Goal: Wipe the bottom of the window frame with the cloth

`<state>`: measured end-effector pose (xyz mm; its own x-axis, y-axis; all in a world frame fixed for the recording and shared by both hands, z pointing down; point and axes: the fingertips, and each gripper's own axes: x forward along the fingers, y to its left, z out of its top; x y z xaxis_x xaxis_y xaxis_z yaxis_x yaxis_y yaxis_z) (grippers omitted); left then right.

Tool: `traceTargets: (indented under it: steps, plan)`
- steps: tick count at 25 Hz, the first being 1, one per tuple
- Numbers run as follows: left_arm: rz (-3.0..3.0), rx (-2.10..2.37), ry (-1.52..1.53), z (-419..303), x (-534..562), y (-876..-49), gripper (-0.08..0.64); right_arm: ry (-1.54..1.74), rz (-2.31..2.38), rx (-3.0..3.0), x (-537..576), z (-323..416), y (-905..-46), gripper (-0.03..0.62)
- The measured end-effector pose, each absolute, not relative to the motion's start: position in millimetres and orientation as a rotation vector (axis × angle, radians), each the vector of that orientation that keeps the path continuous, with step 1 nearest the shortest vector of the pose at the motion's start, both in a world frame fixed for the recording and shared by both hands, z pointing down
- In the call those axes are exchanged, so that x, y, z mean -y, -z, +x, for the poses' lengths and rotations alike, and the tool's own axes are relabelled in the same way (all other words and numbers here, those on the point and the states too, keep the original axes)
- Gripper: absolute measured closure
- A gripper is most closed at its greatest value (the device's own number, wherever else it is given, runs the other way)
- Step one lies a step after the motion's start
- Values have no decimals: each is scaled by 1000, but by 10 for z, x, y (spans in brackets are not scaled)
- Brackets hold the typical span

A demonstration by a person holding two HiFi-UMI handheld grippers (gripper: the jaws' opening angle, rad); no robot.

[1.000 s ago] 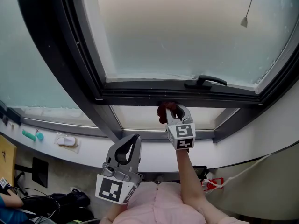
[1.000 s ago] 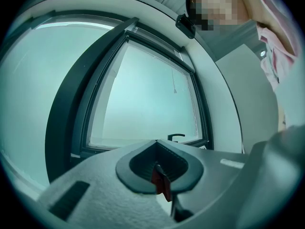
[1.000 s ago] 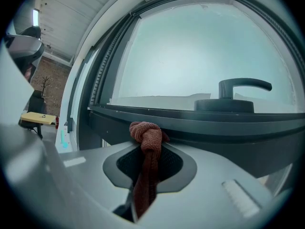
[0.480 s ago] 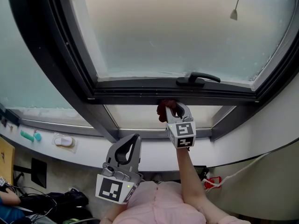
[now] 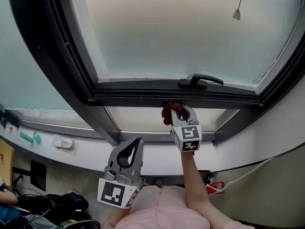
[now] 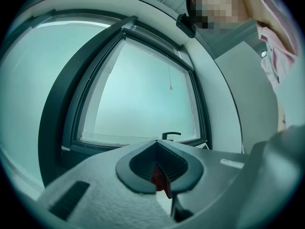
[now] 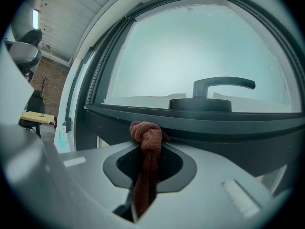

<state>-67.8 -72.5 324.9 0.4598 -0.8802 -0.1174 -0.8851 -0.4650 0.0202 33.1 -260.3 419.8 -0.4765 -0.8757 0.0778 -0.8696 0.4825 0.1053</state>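
Frosted panes in dark framing back the whole scene. Nearest, over a pink garment (image 5: pixel 162 206), the left gripper (image 5: pixel 134 143) hangs low and well short of the window. Its jaws are closed tip to tip and grip nothing, though a sliver of red shows through the hollow behind the tips. Higher up, the right gripper (image 5: pixel 181 109) is clenched on the red cloth (image 5: pixel 167 113). The cloth's knotted end sticks out past the tips and presses against the underside of the window frame (image 5: pixel 143 98)'s bottom rail. On that rail, just right of the cloth, sits a black handle (image 5: pixel 200 81). Off to the left, a white ledge (image 5: pixel 95 154) carries small teal items (image 5: pixel 28 137) and a white object (image 5: pixel 64 143). A pull cord (image 5: pixel 237 14) dangles before the upper glass.
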Motion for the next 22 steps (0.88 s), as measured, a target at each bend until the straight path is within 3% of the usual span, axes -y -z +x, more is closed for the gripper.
traceTargets:
  steps: [22]
  plan:
    - [-2669,-1581,-169,-601,799,-3268,561,74,1563,2571,2616,524,-4221,531]
